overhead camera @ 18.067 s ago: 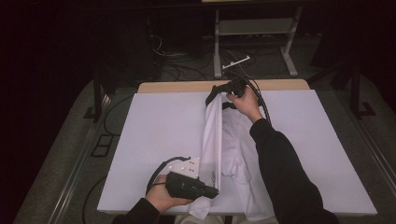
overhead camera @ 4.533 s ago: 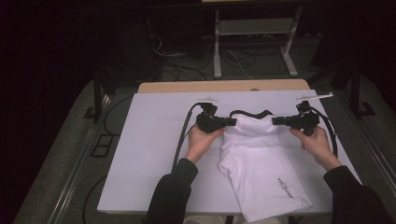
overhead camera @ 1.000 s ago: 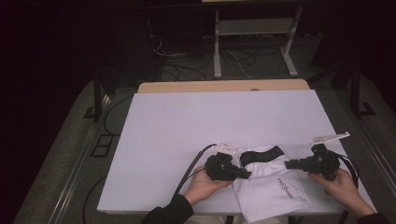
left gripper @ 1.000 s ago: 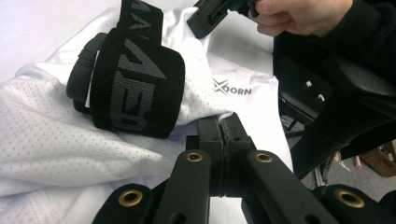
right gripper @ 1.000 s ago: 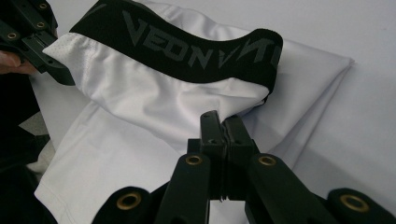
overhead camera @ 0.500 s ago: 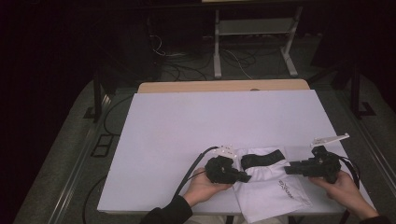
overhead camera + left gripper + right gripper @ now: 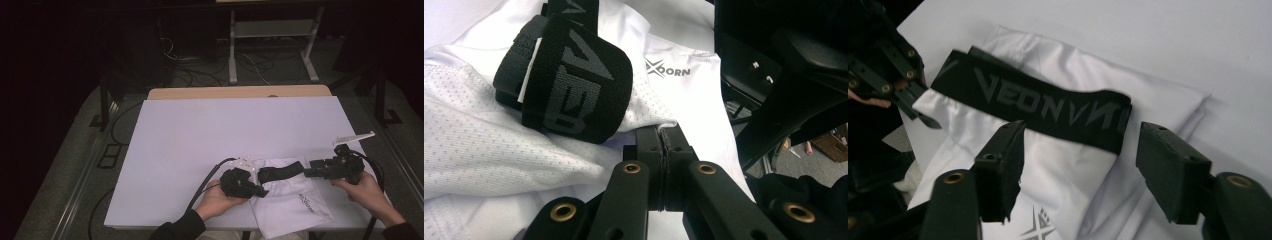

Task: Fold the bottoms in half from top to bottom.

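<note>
White sheeting covered the table [image 7: 200, 135], and a folded white garment [image 7: 292, 200] with a black waistband [image 7: 280, 171] lay at its near edge. Left of the garment, the left gripper [image 7: 260, 191] was clamped tight on a pinch of its white fabric. Right of the garment, the right gripper [image 7: 306, 173] had just been opening, its jaws straddling the waistband's end without pressing. The garment's near hem ran off the table's edge. Both hands lay low, grippers pointing toward each other.
</note>
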`<state>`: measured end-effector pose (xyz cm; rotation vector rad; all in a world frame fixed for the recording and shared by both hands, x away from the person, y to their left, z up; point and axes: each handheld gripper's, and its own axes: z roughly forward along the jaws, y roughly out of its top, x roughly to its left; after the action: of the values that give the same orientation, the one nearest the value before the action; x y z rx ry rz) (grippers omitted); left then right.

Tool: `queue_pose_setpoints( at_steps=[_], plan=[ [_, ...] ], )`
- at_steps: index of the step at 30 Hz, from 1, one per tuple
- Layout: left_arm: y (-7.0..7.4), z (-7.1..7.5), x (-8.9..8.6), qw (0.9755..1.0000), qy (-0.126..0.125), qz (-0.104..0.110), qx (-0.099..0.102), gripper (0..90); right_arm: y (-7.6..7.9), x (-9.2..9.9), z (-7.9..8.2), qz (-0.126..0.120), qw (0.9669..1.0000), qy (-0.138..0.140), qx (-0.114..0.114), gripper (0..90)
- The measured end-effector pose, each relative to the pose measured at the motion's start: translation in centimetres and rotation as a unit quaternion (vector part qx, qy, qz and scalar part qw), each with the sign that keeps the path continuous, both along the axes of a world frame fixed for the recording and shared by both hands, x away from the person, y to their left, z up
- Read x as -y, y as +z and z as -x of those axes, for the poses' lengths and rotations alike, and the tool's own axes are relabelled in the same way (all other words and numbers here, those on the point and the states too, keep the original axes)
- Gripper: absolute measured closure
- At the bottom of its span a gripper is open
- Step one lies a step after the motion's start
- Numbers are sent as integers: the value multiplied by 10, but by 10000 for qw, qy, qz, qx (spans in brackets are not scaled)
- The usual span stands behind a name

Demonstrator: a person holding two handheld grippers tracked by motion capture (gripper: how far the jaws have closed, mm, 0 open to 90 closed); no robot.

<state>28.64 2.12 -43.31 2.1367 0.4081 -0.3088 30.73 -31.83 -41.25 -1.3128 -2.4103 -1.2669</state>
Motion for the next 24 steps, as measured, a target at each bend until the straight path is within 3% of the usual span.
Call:
queue_pose_setpoints(
  at_steps=[10,24],
  plan=[
    [-3,-1,1,9999,-89,-97,-55,883,-12,-7,-32,-7,9994,84,-326,320],
    [-4,-2,1,9999,-92,-114,-67,884,-22,-12,-44,-105,9974,278,-663,357]
  ],
)
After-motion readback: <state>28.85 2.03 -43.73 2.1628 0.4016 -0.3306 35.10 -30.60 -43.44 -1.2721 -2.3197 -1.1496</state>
